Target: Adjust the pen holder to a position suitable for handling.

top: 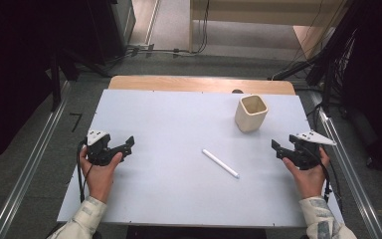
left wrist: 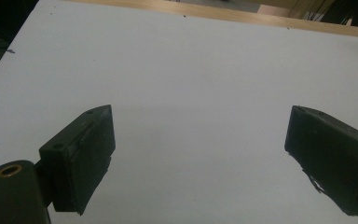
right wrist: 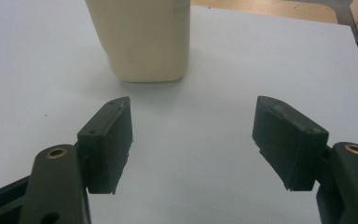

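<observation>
Right gripper (top: 277, 147) sits at the right edge of the white table (top: 169, 124), held from below by the person's right hand (top: 308, 177). Jaws spread wide, nothing between them; the right gripper view (right wrist: 193, 135) shows bare tabletop in the gap. Jaws point inward, toward the table's middle.

Cream cup (top: 251, 113) is the landmark. It stands upright, mouth open, on the far right part of the table. The right gripper is near the cup, on the person's side of it and a bit to its right, not touching. In the right gripper view the cup (right wrist: 140, 39) stands just past the jaw tips, offset toward the left jaw.

White pen (top: 220, 163) lies flat on the table, on the person's side of the cup and slightly left of it, slanted. It is apart from both the cup and the right gripper, to that gripper's left.

Left gripper (top: 128, 143) is well apart from the cup, at the left edge of the table, in the left hand (top: 99, 174). Jaws released and wide, with plain table between them in the left gripper view (left wrist: 198, 140).
</observation>
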Tool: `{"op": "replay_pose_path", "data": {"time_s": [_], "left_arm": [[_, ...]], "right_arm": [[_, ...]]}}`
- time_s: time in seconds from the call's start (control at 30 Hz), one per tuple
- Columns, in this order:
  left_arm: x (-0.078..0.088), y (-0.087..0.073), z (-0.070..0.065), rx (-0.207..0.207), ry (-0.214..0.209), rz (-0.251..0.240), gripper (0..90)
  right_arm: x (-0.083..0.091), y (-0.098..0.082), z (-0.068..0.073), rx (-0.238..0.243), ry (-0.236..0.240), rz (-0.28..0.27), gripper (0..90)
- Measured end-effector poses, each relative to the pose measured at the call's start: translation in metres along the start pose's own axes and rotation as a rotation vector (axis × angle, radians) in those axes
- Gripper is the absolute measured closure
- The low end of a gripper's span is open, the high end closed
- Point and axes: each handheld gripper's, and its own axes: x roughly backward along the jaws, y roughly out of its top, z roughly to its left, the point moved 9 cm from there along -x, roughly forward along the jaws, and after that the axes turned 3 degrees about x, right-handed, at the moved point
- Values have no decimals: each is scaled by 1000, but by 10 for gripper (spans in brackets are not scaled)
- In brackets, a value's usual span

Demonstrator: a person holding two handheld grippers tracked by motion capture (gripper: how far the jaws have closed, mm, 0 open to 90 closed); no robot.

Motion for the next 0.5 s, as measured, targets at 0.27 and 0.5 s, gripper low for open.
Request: {"op": "replay_pose_path", "data": {"time_s": [0.27, 0.5], "left_arm": [[0, 0, 0, 3, -1, 0, 93], [0, 0, 0, 4, 1, 3, 93]], "right_arm": [[-5, 13, 2, 1, 8, -16, 275], [-14, 25, 3, -4, 10, -19, 278]]}}
